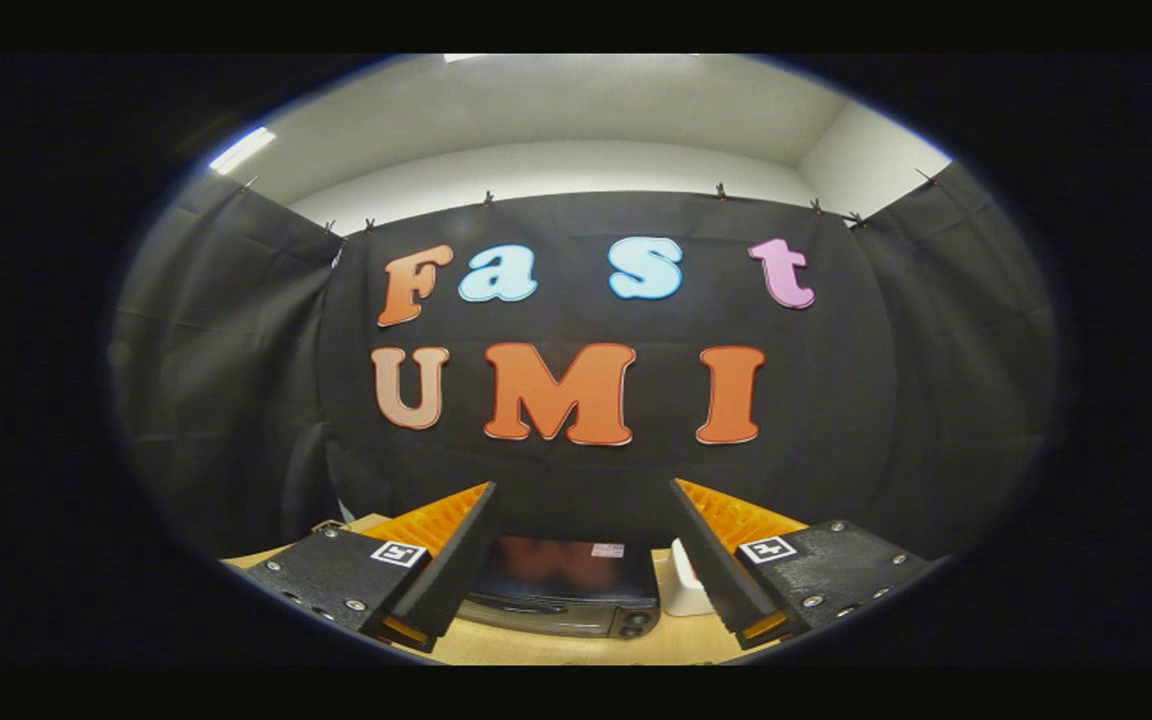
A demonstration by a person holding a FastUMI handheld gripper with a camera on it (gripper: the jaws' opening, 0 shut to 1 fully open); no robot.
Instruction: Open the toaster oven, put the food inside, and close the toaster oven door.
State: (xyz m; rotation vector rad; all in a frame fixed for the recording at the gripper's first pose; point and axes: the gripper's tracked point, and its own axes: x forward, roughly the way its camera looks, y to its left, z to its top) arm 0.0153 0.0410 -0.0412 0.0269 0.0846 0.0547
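Oven point(564, 585) sits ahead of me, seen in the gap between my two fingers, low on a pale wooden table point(576, 648). My gripper point(581, 495) is held wide open, with nothing between the fingers and nothing touching either of them. The left finger point(456, 545) and the right finger point(711, 550) spread apart like a V, each one rising from a dark, screw-studded block that carries a small square black-and-white marker. Both fingertips point up and forward, over the oven and toward the wall.

The oven is a dark, boxy toaster oven with its door closed. The glass front reflects a reddish blur, a small pale sticker sits near the top right corner of the door, and two round knobs point(636, 622) show at the lower right of its face. A silvery handle bar runs along the lower part of the door. The oven is well apart from my fingers, beyond them and lower down.

Just beside the oven's right side stands a small white object point(684, 585), partly hidden behind my right finger; I cannot tell what it is. I cannot make out any food from here.

Behind the oven hangs the black cloth wall point(236, 380) of the booth, clipped along its top edge. Above it is a white ceiling point(576, 110) with a bright strip light point(241, 150) over to the left.
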